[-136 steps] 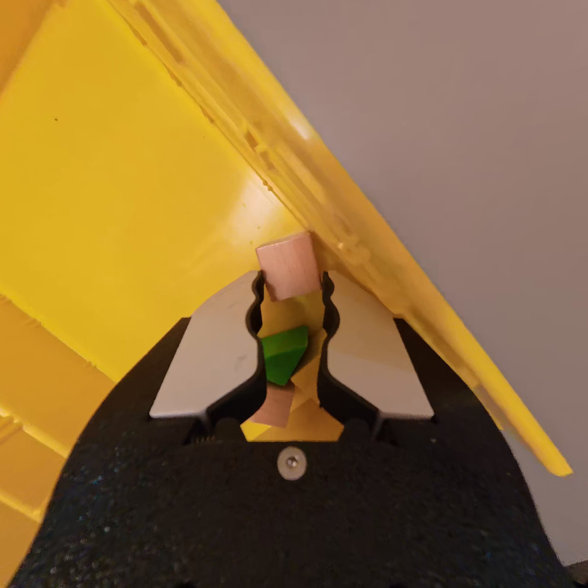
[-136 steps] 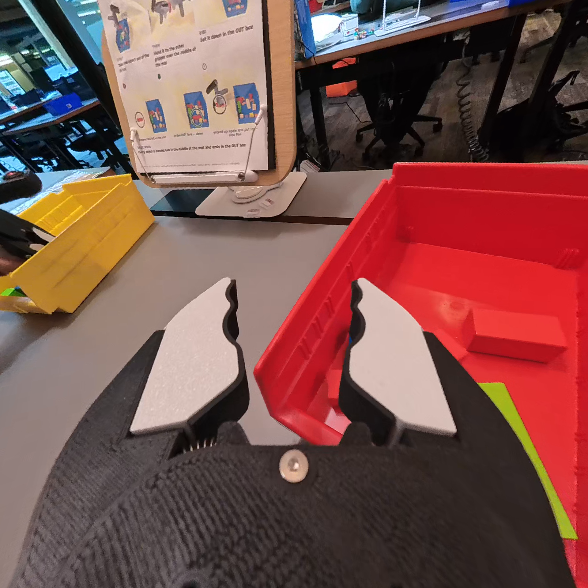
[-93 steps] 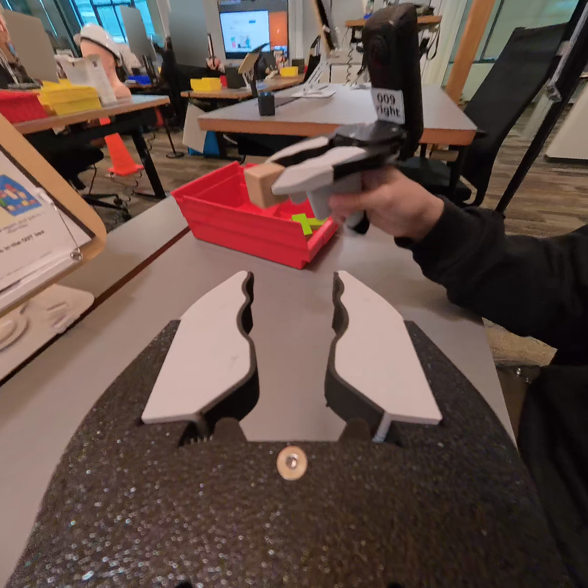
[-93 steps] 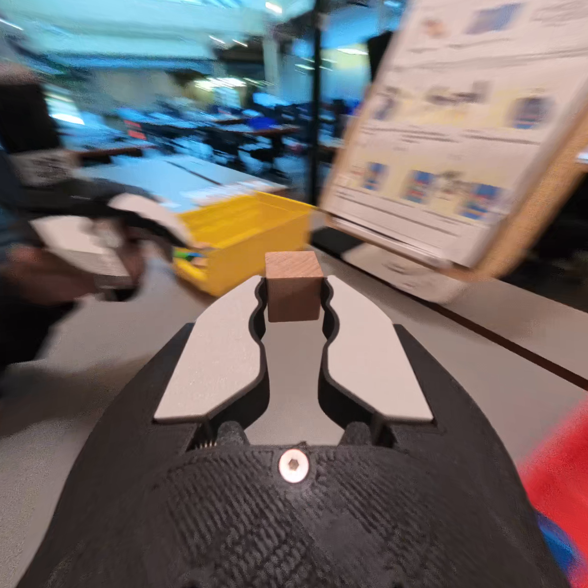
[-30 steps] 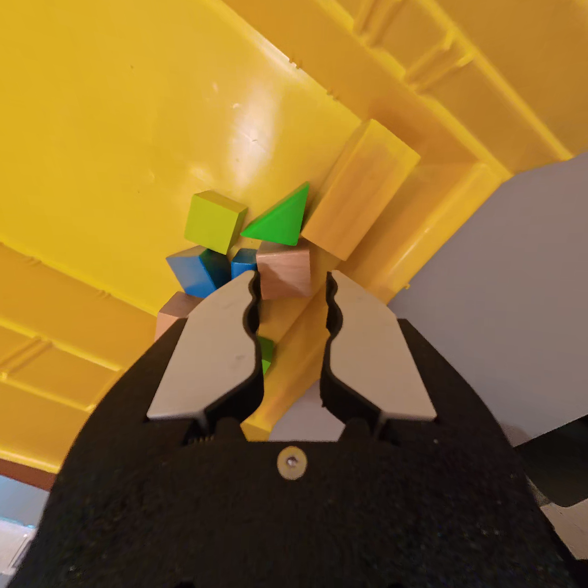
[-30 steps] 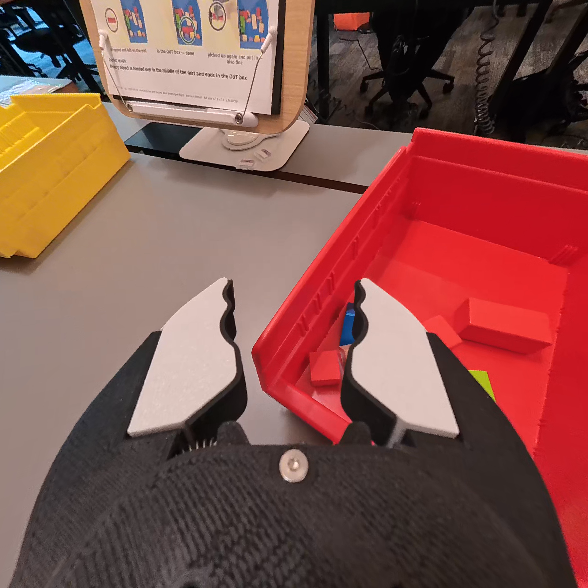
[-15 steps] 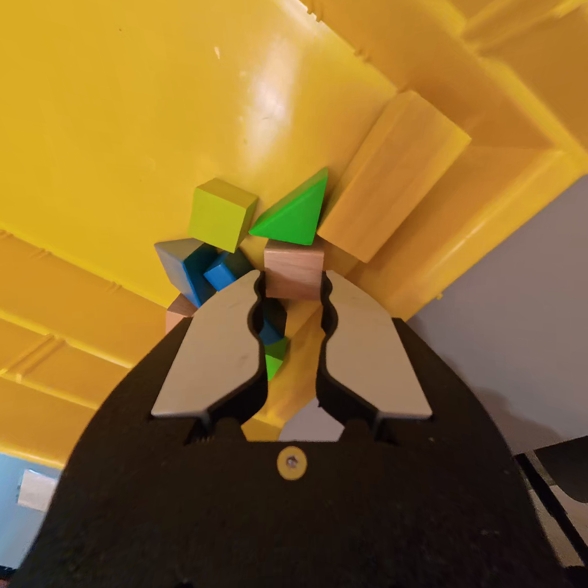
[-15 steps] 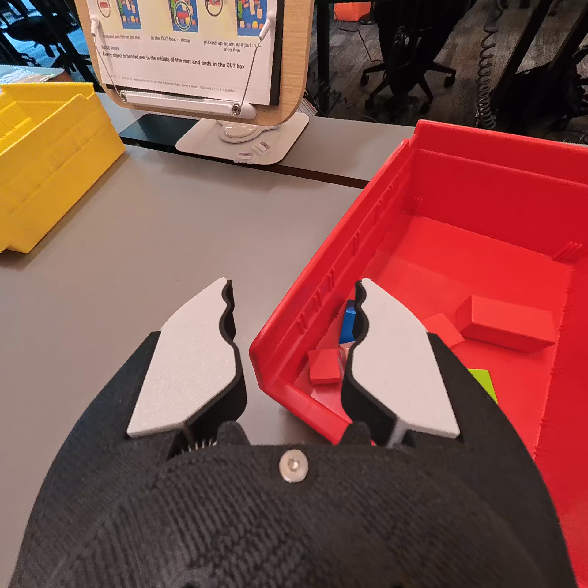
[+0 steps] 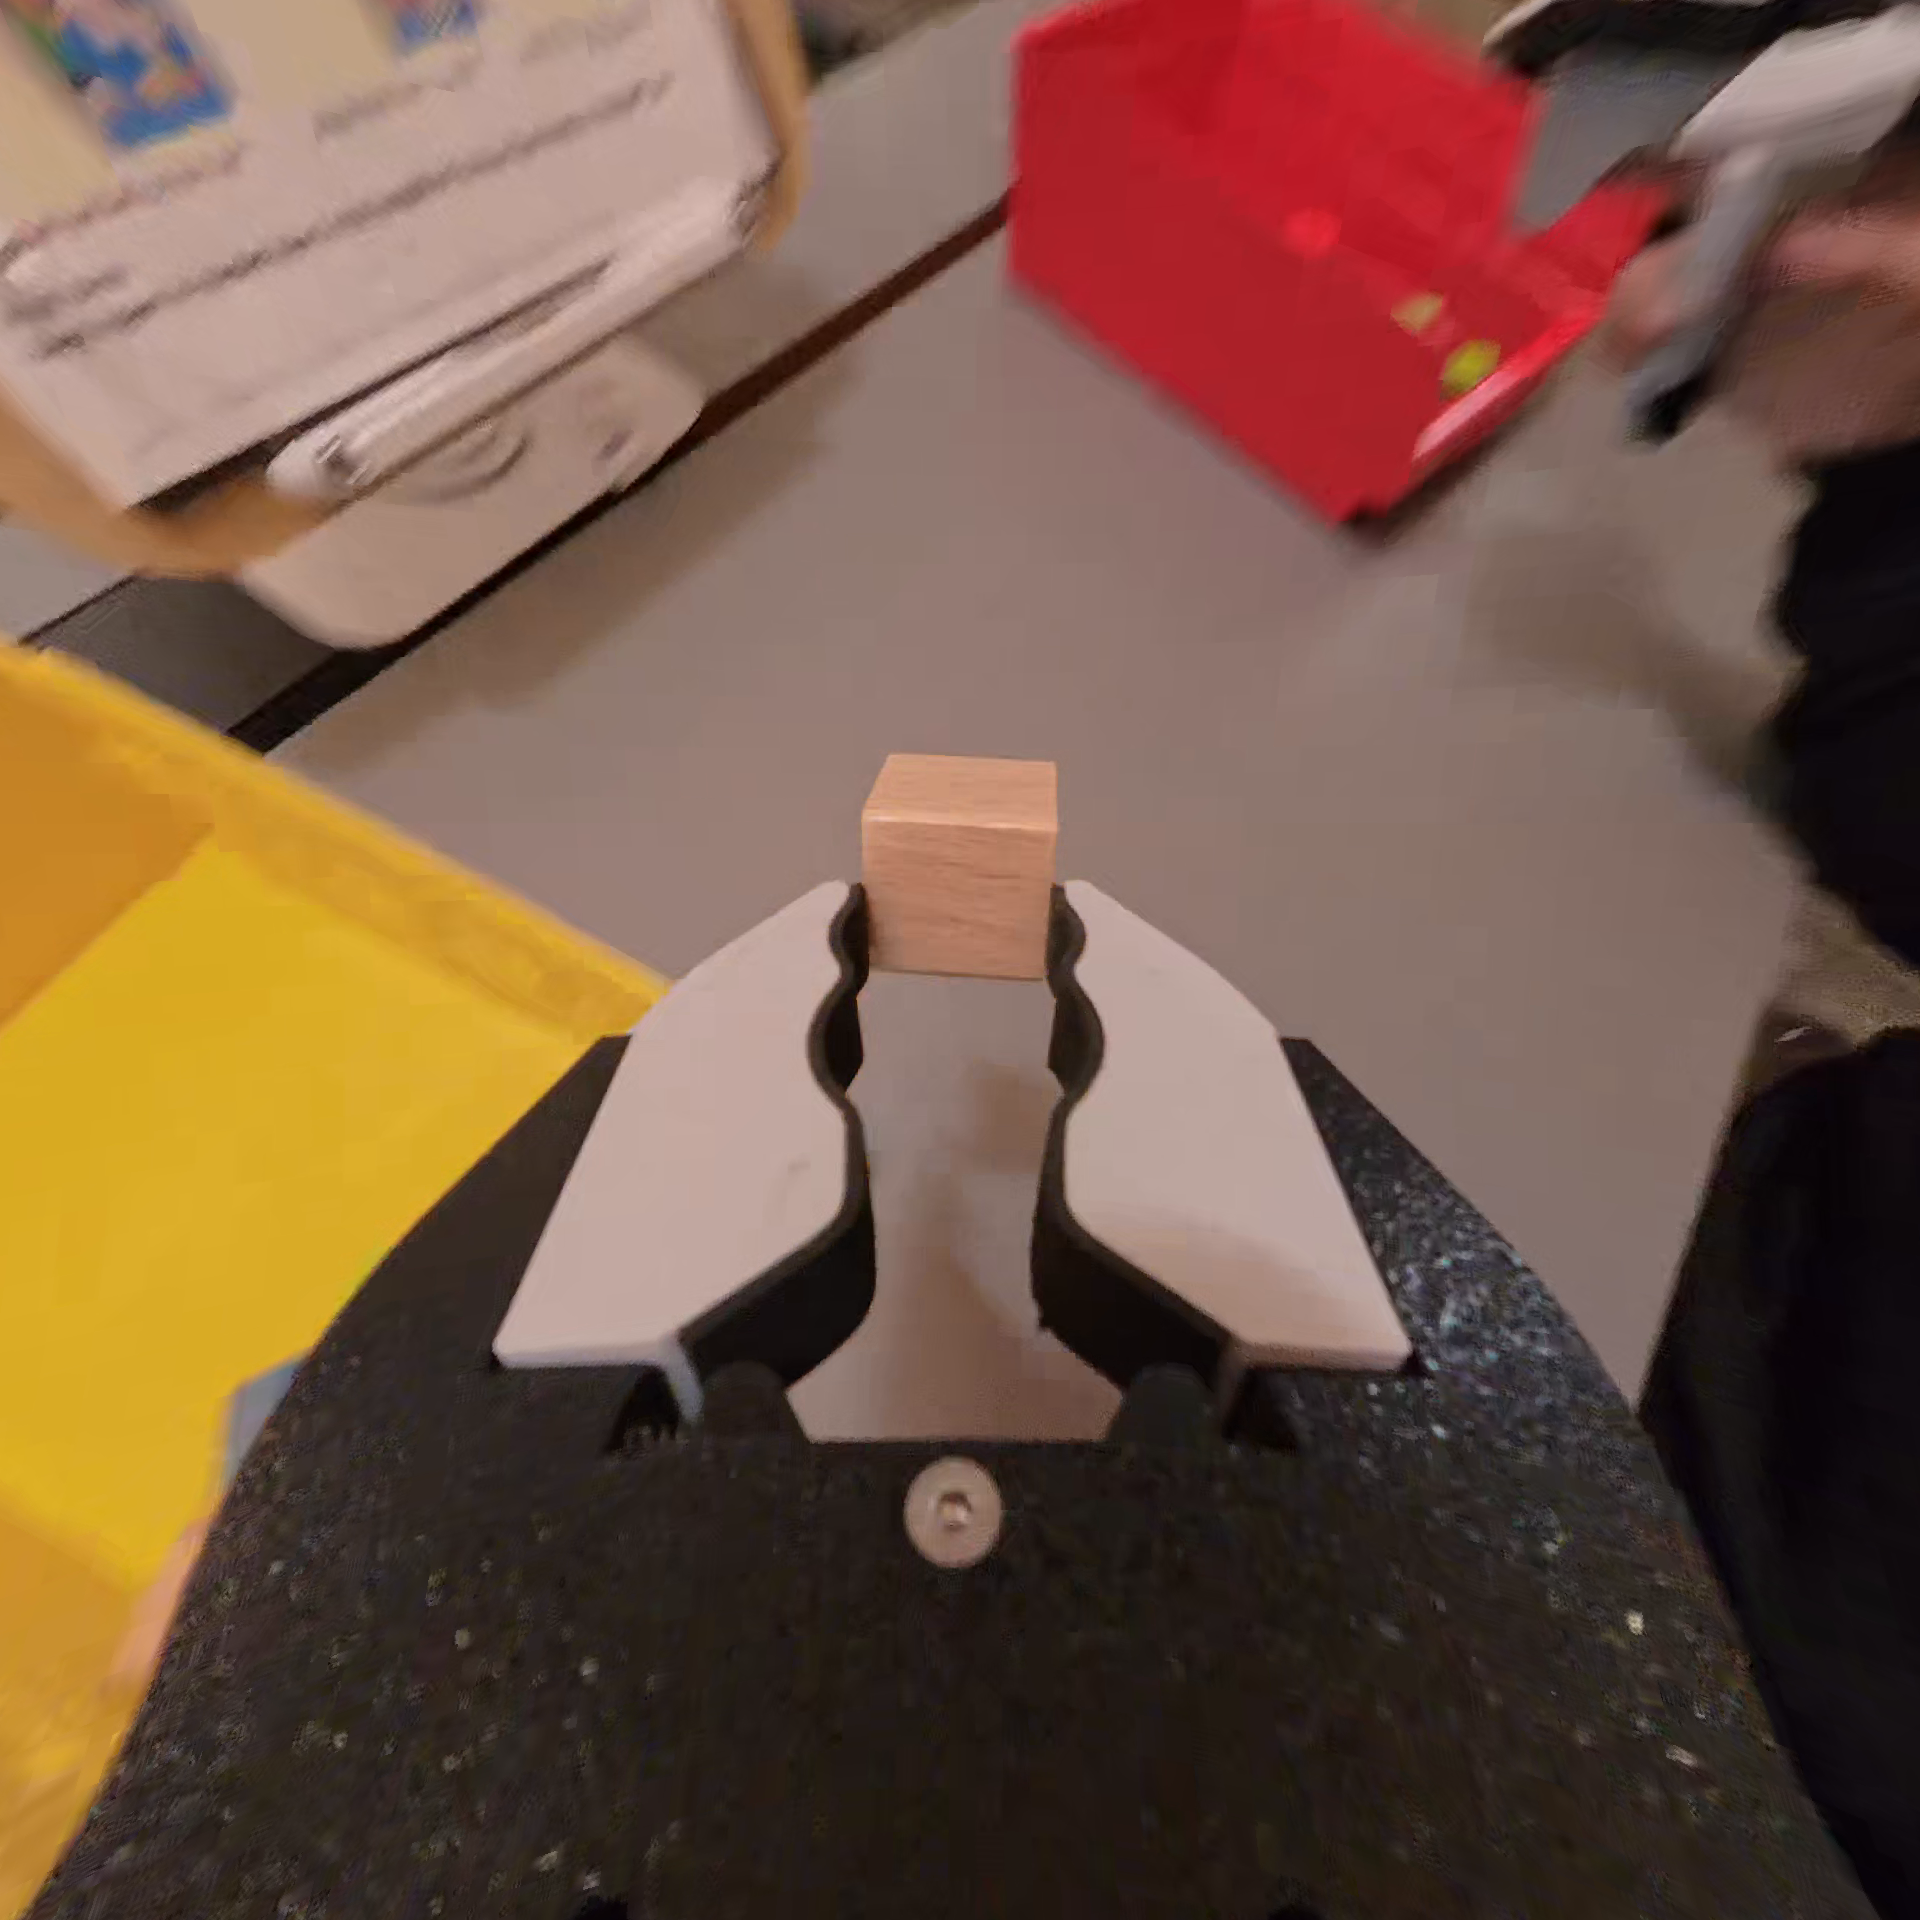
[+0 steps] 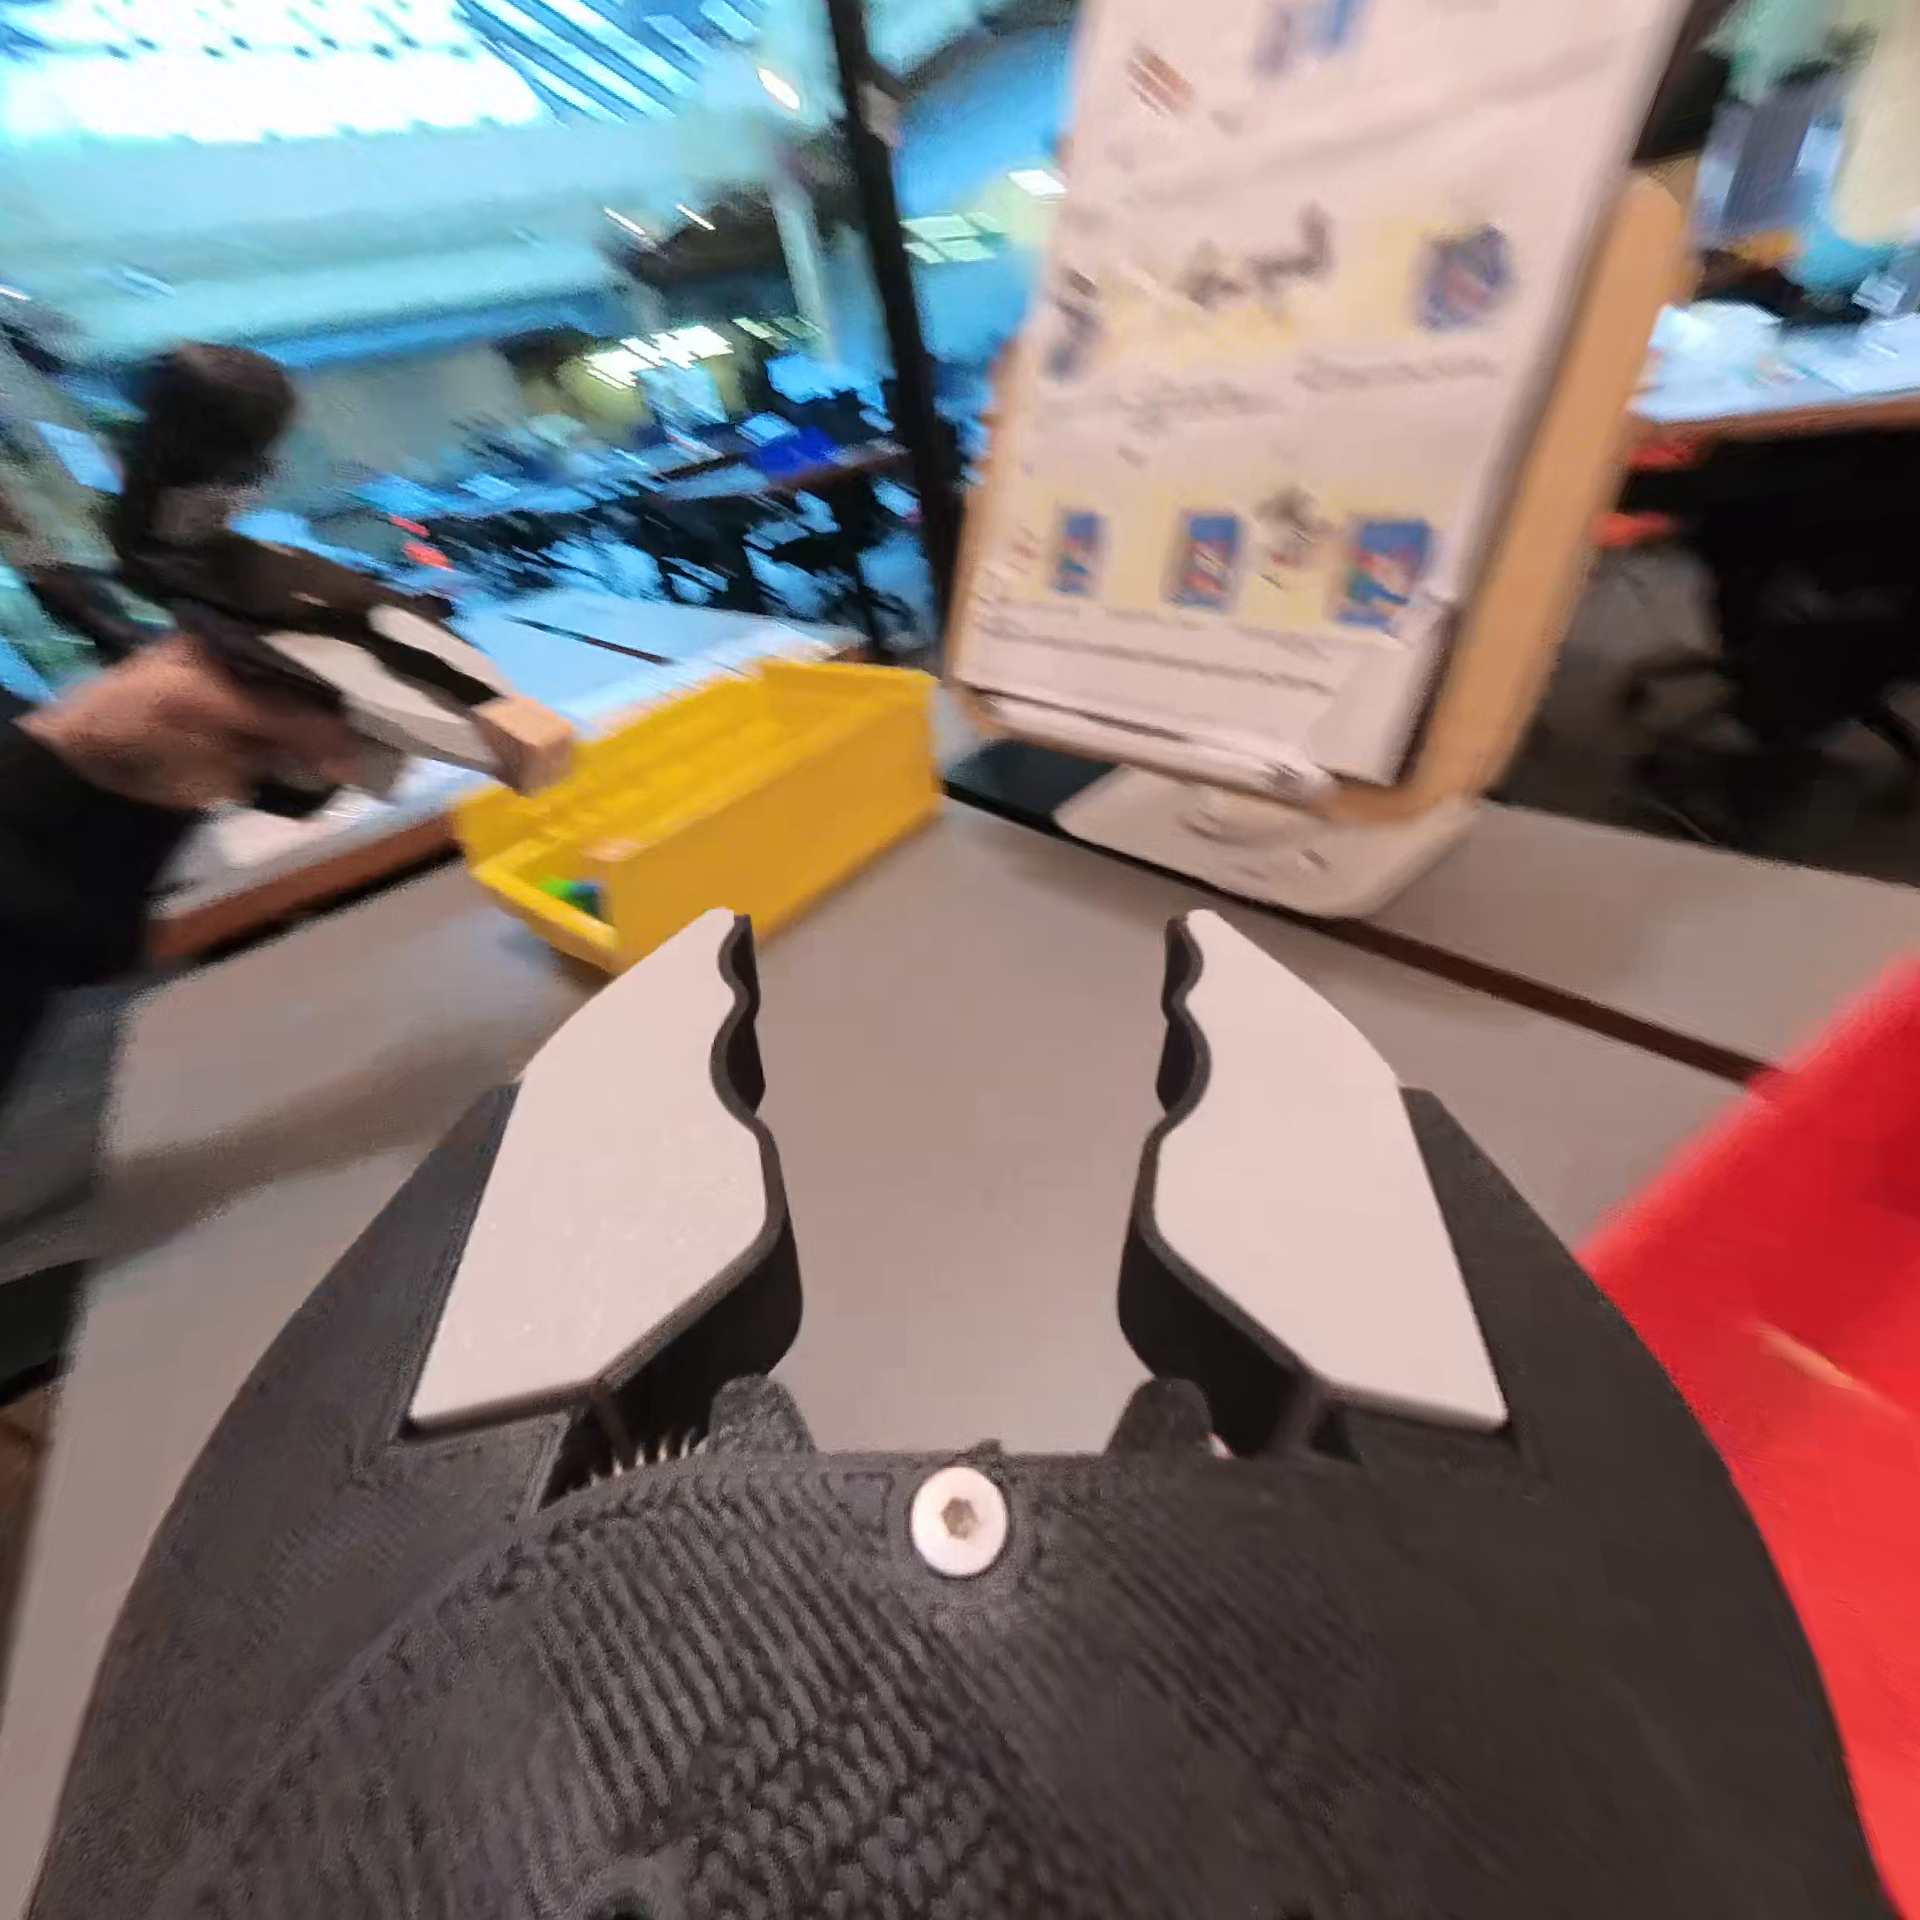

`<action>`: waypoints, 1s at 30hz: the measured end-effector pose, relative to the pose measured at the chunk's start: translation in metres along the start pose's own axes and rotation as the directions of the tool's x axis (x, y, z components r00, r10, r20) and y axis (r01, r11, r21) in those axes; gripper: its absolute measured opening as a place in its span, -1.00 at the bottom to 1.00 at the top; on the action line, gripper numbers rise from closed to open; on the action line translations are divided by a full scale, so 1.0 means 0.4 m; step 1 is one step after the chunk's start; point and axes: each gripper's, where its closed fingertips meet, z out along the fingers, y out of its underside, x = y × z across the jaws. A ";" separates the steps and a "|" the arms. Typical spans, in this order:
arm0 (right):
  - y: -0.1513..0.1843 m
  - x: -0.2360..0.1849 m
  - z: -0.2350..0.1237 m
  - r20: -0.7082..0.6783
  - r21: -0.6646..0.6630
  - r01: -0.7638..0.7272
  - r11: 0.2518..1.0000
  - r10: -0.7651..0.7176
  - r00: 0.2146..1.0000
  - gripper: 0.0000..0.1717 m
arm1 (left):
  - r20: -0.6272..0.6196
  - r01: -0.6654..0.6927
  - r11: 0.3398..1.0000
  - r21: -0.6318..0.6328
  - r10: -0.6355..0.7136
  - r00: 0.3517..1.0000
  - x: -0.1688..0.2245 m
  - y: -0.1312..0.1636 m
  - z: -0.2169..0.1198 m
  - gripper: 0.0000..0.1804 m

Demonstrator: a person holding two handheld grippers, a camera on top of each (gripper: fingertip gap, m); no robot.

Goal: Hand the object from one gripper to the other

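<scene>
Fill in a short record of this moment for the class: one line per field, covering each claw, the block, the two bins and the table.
Left claw: shut on the plain wooden cube, pads pressed on both its sides
Cube position: lifted clear above the grey table
Right claw: open, nothing between its fingers
Yellow bin: on the table near the left claw, some coloured blocks inside
Red bin: on the table near the right claw
Handover: not yet done

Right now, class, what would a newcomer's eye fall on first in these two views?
First the plain wooden cube, pinched between the tips of the left gripper above the grey table. Next the two bright bins: yellow bin by the left gripper, red bin opposite. The right gripper stands open, empty.
</scene>
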 end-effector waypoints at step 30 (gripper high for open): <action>0.036 -0.268 0.104 0.312 -0.035 0.194 0.980 -0.174 0.934 -0.60 | -0.240 -0.086 0.927 0.366 0.183 0.953 0.399 -0.110 0.165 -0.51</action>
